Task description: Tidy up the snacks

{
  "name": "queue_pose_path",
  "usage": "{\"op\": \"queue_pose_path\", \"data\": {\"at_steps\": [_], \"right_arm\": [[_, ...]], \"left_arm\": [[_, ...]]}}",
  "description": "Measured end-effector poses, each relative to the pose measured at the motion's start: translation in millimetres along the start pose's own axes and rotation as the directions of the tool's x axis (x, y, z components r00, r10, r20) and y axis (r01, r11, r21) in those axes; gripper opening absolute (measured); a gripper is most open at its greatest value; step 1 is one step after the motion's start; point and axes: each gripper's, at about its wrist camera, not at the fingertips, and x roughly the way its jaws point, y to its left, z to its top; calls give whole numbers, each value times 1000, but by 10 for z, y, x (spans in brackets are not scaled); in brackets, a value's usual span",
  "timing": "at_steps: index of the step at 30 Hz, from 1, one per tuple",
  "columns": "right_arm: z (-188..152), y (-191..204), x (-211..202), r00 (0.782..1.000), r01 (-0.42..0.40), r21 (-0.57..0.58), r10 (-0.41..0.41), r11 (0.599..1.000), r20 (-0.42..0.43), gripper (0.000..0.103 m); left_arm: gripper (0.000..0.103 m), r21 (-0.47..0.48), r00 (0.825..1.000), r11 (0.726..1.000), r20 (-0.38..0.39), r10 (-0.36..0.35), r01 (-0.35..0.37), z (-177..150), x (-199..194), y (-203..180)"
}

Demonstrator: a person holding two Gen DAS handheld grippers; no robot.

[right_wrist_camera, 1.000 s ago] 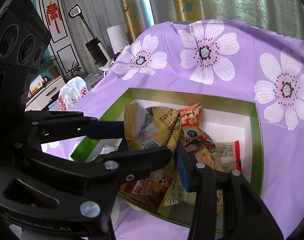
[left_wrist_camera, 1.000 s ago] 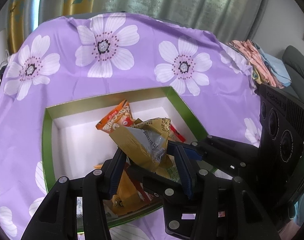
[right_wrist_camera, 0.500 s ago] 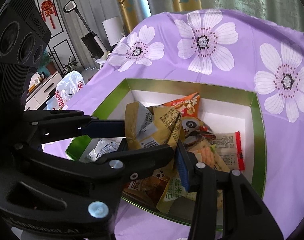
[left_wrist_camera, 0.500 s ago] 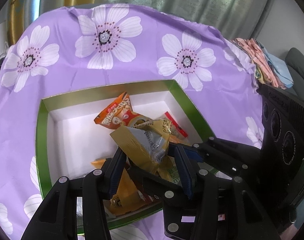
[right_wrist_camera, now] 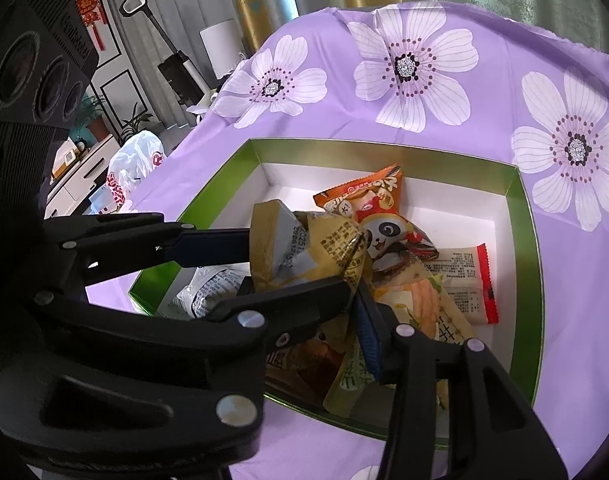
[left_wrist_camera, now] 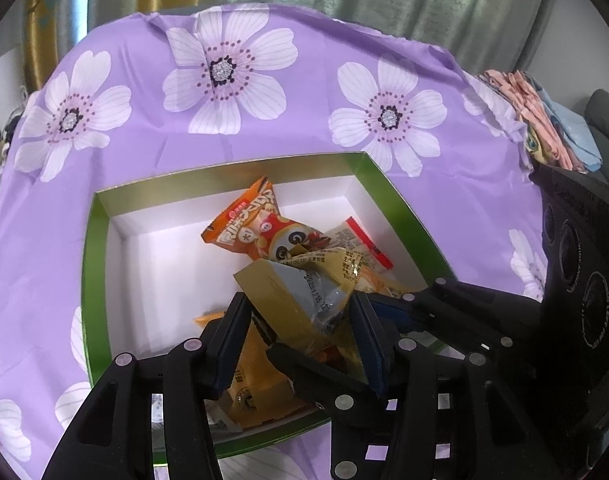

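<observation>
Here, a gold-and-silver snack packet point(left_wrist_camera: 300, 300) is held above the green-rimmed box point(left_wrist_camera: 89, 264), pinched between the fingers of both tools. The left gripper point(left_wrist_camera: 298, 316) is closed on its lower part, and the right gripper point(right_wrist_camera: 354, 276) is clamped on its crumpled upper edge, where the printed date is seen. Below it, inside the white-lined box, an orange panda snack bag point(right_wrist_camera: 378, 216) is seen near the middle, with a red-edged white sachet point(right_wrist_camera: 464, 280) just beside it and other wrappers piled under the fingers. The box is set on a purple flowered tablecloth point(left_wrist_camera: 144, 120). Folded cloths point(left_wrist_camera: 544, 120) are seen at the cloth's far right edge.
</observation>
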Motion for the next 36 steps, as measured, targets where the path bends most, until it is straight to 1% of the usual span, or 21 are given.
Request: {"op": "queue_pose_path", "data": {"at_steps": [5, 6, 9, 10, 13, 16, 20, 23, 24, 26, 28, 31, 35, 36], "right_arm": [[3, 25, -7, 1000, 18, -6, -18, 1000, -7, 53], [-2, 32, -12, 1000, 22, -8, -22, 1000, -7, 56], [-13, 48, -23, 1000, 25, -11, -25, 1000, -10, 65], [-18, 57, -31, 999, 32, -18, -32, 999, -8, 68], [-19, 61, -54, 998, 65, -31, -65, 997, -5, 69], [-26, 34, -94, 997, 81, -28, -81, 996, -2, 72], [-35, 21, -157, 995, 97, -23, -97, 995, 8, 74], [-37, 24, -191, 993, 117, -27, -116, 993, 12, 74], [-40, 21, -209, 993, 118, -26, -118, 993, 14, 74], [-39, 25, -230, 992, 123, -25, -123, 992, 19, 77], [-39, 24, -264, 990, 138, -23, -137, 990, 26, 82], [-42, 18, -328, 987, 160, -24, -159, 987, 34, 85], [-39, 32, -426, 976, 213, -33, -212, 976, 47, 88], [-39, 31, -454, 972, 229, -36, -227, 973, 50, 91]], "left_arm": [[52, 5, 999, 999, -1, 36, -36, -4, -12, -14], [56, 4, 999, 999, -2, 41, -41, -6, -13, -10], [72, -3, 998, 998, -5, 59, -59, -17, -19, 14], [75, -3, 998, 998, -3, 62, -62, -21, -24, 20], [77, -2, 997, 997, 5, 74, -74, -23, -54, 23], [80, 0, 996, 996, 13, 85, -85, -24, -84, 14], [82, 0, 995, 995, 24, 96, -96, -25, -129, 4], [89, 0, 993, 994, 35, 113, -113, -23, -166, -6], [93, -3, 992, 993, 38, 119, -119, -22, -179, -2], [94, -4, 991, 992, 43, 126, -126, -20, -203, 4], [94, -7, 990, 991, 48, 133, -133, -18, -228, 5], [94, -7, 987, 989, 59, 147, -147, -16, -283, -2], [95, 1, 982, 985, 77, 174, -175, -23, -372, -29], [95, 2, 980, 983, 81, 184, -184, -27, -396, -33]]}}
